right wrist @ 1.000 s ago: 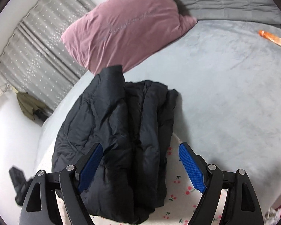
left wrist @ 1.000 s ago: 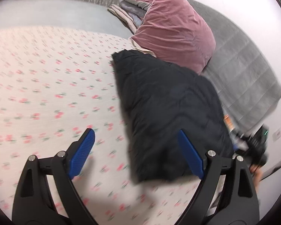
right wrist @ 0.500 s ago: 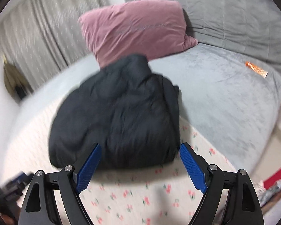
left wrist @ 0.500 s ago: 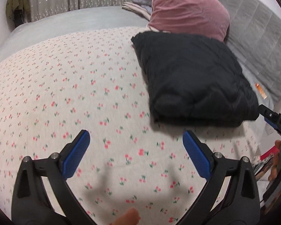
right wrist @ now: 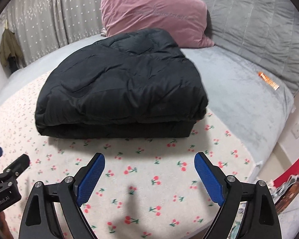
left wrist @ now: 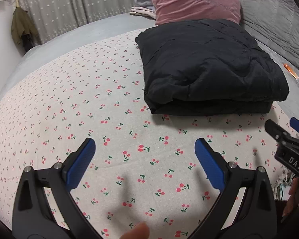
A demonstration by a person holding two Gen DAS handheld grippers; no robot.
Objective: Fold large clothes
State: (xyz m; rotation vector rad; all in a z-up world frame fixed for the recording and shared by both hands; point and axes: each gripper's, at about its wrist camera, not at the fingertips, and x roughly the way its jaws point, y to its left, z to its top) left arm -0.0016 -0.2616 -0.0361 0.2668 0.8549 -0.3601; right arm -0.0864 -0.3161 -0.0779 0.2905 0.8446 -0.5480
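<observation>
A black padded jacket (left wrist: 209, 67) (right wrist: 121, 87) lies folded into a thick rectangle on the cherry-print sheet (left wrist: 89, 99) (right wrist: 149, 167). My left gripper (left wrist: 145, 147) hovers over the bare sheet in front of the jacket, open, with nothing between its blue pads. My right gripper (right wrist: 149, 163) hangs just short of the jacket's near folded edge; its jaws are opening and hold nothing. Each gripper shows at the edge of the other's view: the right gripper (left wrist: 285, 133) and the left gripper (right wrist: 8, 163).
A pink pillow (left wrist: 193, 0) (right wrist: 155, 14) leans behind the jacket against a grey quilted headboard (right wrist: 259, 23). An orange tube (right wrist: 268, 80) lies on the grey blanket (right wrist: 239, 83). Folded clothes (left wrist: 142, 6), a curtain (left wrist: 69, 4) and a red item (right wrist: 293, 169) beyond the bed edge.
Both grippers have drawn back from the jacket toward the near side of the bed and rolled level. The jacket now lies free in front of them, and the jaws stand slightly wider.
</observation>
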